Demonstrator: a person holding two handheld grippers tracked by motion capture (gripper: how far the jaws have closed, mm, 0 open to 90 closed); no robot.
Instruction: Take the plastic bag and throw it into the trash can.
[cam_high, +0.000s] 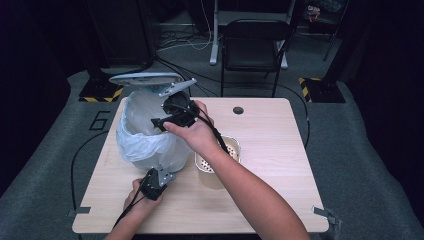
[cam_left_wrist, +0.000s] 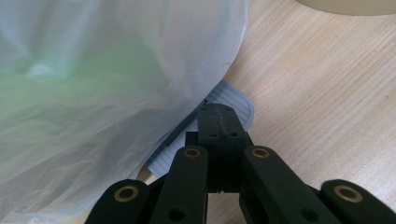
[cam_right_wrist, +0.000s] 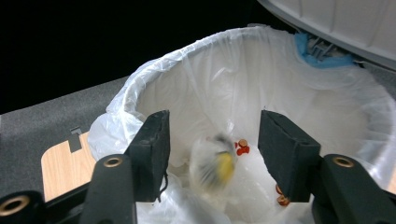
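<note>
While the left gripper (cam_left_wrist: 219, 135), jaws closed, presses the pedal (cam_left_wrist: 233, 100) at the bin's (cam_high: 145, 142) foot by the table's (cam_high: 280, 165) left edge, the right gripper (cam_right_wrist: 212, 149) hangs wide open and empty over it, a blurred wrapper (cam_right_wrist: 215, 168) dropping in, so the tossing looks done, leaving the lid (cam_high: 145, 78) to close

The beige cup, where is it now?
In the high view the cup stands on the table, right of the lined bin, under the person's right forearm.

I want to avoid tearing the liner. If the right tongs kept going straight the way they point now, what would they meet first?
Probably the blurred clear wrapper with a yellow patch, which sits between the open right tongs, then the white bag liner of the bin behind it. Depth is unclear, so the wrapper may lie lower.
</note>
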